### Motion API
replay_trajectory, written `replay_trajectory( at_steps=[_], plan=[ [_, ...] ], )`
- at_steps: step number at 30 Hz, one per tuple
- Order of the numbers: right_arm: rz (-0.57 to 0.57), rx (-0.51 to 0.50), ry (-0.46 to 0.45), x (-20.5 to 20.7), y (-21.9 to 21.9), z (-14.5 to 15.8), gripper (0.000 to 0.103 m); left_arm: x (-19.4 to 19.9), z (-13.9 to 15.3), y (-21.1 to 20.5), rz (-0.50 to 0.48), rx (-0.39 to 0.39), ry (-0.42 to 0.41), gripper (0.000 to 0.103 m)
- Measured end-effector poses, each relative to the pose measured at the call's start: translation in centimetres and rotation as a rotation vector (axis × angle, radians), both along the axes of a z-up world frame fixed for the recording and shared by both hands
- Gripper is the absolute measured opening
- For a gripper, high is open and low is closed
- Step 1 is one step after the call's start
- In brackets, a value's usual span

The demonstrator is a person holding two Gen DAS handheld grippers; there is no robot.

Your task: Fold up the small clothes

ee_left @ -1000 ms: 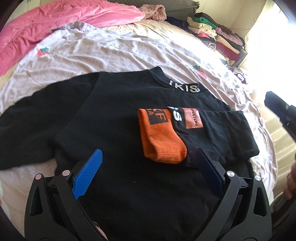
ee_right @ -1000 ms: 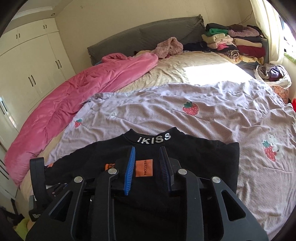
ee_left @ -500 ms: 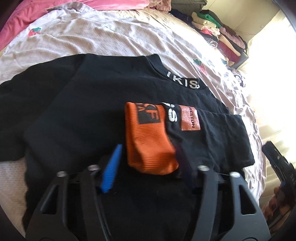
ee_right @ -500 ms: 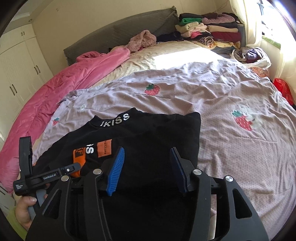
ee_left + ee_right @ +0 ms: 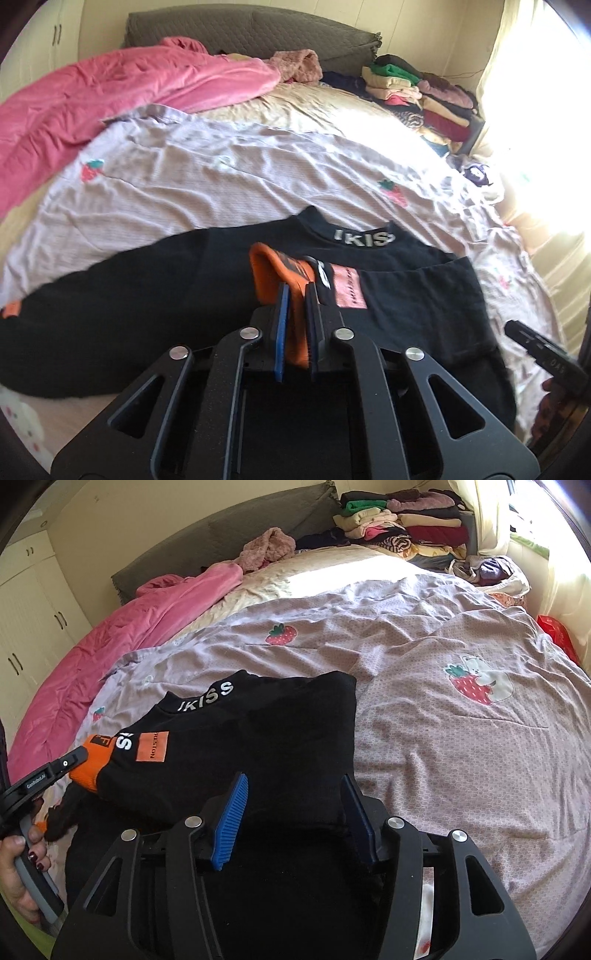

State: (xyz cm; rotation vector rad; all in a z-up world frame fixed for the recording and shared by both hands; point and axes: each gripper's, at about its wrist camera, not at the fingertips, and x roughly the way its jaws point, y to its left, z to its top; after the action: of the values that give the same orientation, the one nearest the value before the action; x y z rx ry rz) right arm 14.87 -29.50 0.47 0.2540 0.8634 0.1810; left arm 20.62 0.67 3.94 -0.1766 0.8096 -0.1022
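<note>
Orange ribbed cuff [image 5: 275,275] (knit) pinched between left gripper [image 5: 297,291] fingers.

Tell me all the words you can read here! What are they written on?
"IKISS": white letters on the collar of the black top.
"RESTON", start cut off: orange patch on the folded sleeve.
"F" in a black square, and white "S": by the orange cuff, only partly seen.
"GenRobot.AI": left gripper, small and hard to read.
Right gripper: print too blurred.

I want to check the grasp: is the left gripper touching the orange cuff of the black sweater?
Touching. In the left wrist view the left gripper is shut on the orange cuff, with orange fabric pinched between both pads.
</note>
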Motion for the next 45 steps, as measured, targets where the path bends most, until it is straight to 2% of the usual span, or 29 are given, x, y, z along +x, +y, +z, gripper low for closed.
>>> replay_trajectory(
  at_steps=[6, 10, 11, 12, 13, 14, 15, 17, 18, 19, 20, 21, 27, 31, 34, 38, 42, 45],
  plan=[
    [0.03, -0.007, -0.002, 0.2, 1.4, -0.1, 0.051, -0.2, -1.0, 1.9, 0.037, -0.008, 0.038, 0.003],
    [0.028, -0.026, -0.015, 0.3, 1.7, 0.1, 0.051, -0.7, -0.5, 2.7, 0.05, -0.039, 0.028, 0.004],
    [0.024, -0.025, -0.015, 0.4, 1.6, 0.0, 0.051, -0.7, -0.5, 2.7, 0.04, -0.06, 0.035, 0.008],
    [0.021, -0.024, -0.012, 0.5, 1.5, 0.0, 0.051, -0.6, -0.7, 2.6, 0.031, -0.073, 0.049, 0.019],
    [0.016, -0.024, -0.012, 0.5, 1.4, 0.0, 0.051, -0.4, -1.0, 2.4, 0.035, -0.073, 0.069, 0.041],
    [0.012, -0.023, -0.011, 0.5, 1.3, 0.0, 0.051, -0.3, -1.3, 2.3, 0.039, -0.065, 0.083, 0.048],
    [0.011, -0.02, -0.011, 0.5, 1.2, 0.0, 0.051, 0.0, -1.8, 2.0, 0.038, -0.059, 0.103, 0.049],
    [0.013, -0.019, -0.014, 0.3, 1.1, 0.2, 0.051, 0.8, -3.4, 1.5, 0.033, -0.069, 0.153, 0.049],
    [0.012, -0.02, -0.016, 0.3, 1.0, 0.2, 0.051, 1.1, -4.2, 1.3, 0.034, -0.077, 0.176, 0.045],
    [0.01, -0.018, -0.017, 0.2, 0.9, 0.3, 0.051, 1.2, -4.8, 1.1, 0.028, -0.088, 0.188, 0.019],
    [0.008, -0.018, -0.019, 0.2, 0.8, 0.4, 0.051, 1.3, -5.4, 0.6, 0.024, -0.08, 0.192, 0.009],
    [0.005, -0.018, -0.02, 0.1, 0.6, 0.4, 0.051, 1.3, -5.6, 0.2, 0.02, -0.058, 0.19, 0.004],
    [-0.004, -0.018, -0.018, 0.2, 0.2, 0.4, 0.051, -0.3, -2.9, 0.4, 0.015, -0.03, 0.075, 0.003],
    [0.002, -0.017, -0.013, 0.4, 0.5, 0.1, 0.051, -0.8, -2.4, 1.1, 0.054, 0.076, 0.039, 0.0],
    [0.018, -0.015, -0.007, 0.6, 1.2, -0.1, 0.051, -0.6, -2.7, 2.2, 0.06, 0.048, 0.068, 0.0],
    [0.037, -0.022, -0.011, 0.7, 2.0, -0.2, 0.051, -1.3, -1.7, 3.2, 0.07, -0.002, 0.051, 0.0],
    [0.068, -0.027, -0.005, 1.2, 3.1, -0.3, 0.051, -1.3, -1.3, 1.1, 0.003, -0.006, 0.047, 0.001],
    [0.097, -0.04, -0.004, 1.6, 4.2, -0.4, 0.051, -0.7, -2.6, -0.5, -0.047, -0.008, 0.099, 0.009]
  ],
)
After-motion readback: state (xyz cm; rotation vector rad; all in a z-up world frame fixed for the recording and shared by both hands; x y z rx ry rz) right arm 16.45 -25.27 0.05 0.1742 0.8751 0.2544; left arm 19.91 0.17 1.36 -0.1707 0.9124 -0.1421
